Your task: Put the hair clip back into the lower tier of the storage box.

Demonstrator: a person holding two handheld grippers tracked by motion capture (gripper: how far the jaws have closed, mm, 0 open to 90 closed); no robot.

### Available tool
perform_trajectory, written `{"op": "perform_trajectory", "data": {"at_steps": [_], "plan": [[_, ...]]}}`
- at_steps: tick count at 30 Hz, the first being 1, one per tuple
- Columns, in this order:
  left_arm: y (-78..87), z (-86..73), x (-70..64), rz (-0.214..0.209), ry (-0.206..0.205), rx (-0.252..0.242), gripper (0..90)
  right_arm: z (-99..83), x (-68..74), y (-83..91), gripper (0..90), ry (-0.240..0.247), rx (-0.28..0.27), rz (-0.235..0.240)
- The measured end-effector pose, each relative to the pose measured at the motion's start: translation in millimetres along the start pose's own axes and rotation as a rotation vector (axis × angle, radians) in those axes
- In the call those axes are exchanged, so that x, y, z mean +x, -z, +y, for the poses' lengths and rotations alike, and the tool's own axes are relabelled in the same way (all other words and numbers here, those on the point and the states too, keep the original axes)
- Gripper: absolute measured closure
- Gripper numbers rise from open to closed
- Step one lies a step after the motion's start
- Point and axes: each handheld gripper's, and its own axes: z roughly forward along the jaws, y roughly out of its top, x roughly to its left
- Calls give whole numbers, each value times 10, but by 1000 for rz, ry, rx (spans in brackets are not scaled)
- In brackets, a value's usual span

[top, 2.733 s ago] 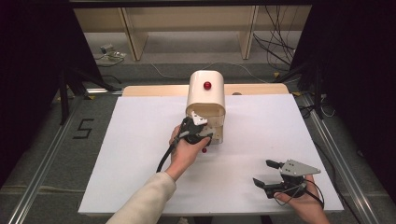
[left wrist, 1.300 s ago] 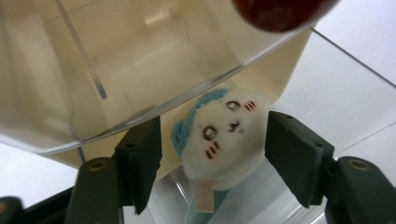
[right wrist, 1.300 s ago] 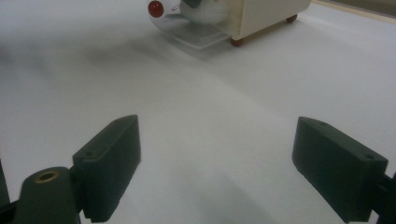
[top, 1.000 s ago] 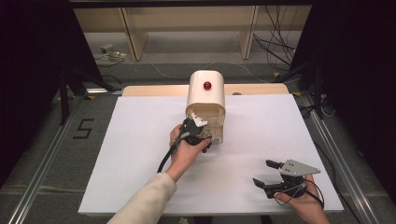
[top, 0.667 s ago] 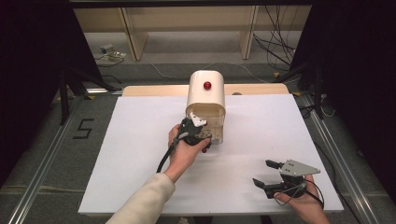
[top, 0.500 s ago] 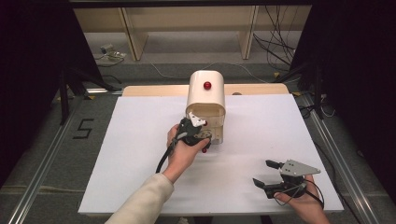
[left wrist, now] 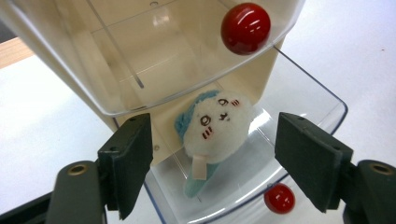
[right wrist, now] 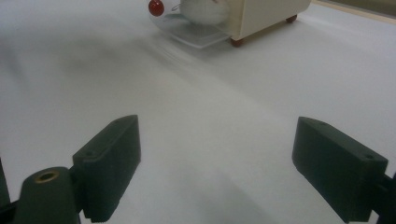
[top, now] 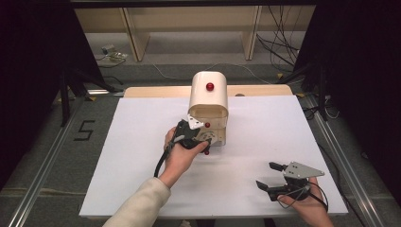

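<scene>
A white sheet covers the worktop [top: 118,161], with dark curtains to either side and a grey floor strewn with cables beyond its far edge. Toward the far middle stands a cream cabinet [top: 208,99] with a rounded top and a red knob, and at its foot a clear drawer [left wrist: 299,98] with a small red knob [left wrist: 279,198] on its front is pulled out toward the person. Inside the drawer lies a small plush toy [left wrist: 215,123], white with a blue edge and a drawn face, resting against the cabinet's cream front wall. The left gripper [left wrist: 212,161] hovers right over the open drawer, its jaws wide apart to either side of the toy and not touching it. The right gripper [top: 279,178] rests low near the worktop's near right corner, well apart from the cabinet, its jaws also spread with nothing between them. The step in hand looks like the reach for the toy, with the drawer already open and the grasp not yet made. The next move would call for lowering the left jaws into the drawer, past its clear rim and under the clear upper bin [left wrist: 154,51] that overhangs it, then closing them gently on the soft body before lifting it clear without catching the drawer wall.
</scene>
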Motion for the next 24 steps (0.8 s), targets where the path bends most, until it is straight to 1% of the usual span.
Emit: {"op": "perform_trajectory", "data": {"at_steps": [1, 6, 11, 16, 18, 20, 21, 24], "plan": [[7, -2, -5, 0, 8, -5, 283, 0, 1, 0, 162, 0, 0, 0], [43, -8, -7, 0, -2, -12, 286, 1, 2, 1, 162, 1, 0, -1], [87, -21, 4, -1, -5, -13, 287, 0, -1, 2, 162, 1, -3, 0], [116, -30, 4, -4, -3, -28, 288, 1, 2, 1, 162, 0, -1, -1], [135, -34, 3, -10, -6, -19, 289, 2, 3, 2, 162, -1, -1, -1], [144, -39, 4, -15, -4, -23, 288, 1, 3, 3, 162, -2, -1, -1], [153, -42, 9, -17, -10, -20, 288, 1, 0, 1, 162, 2, -4, -1], [171, -53, 12, -16, -4, -36, 290, 1, -1, 1, 162, 1, -3, -1]]}}
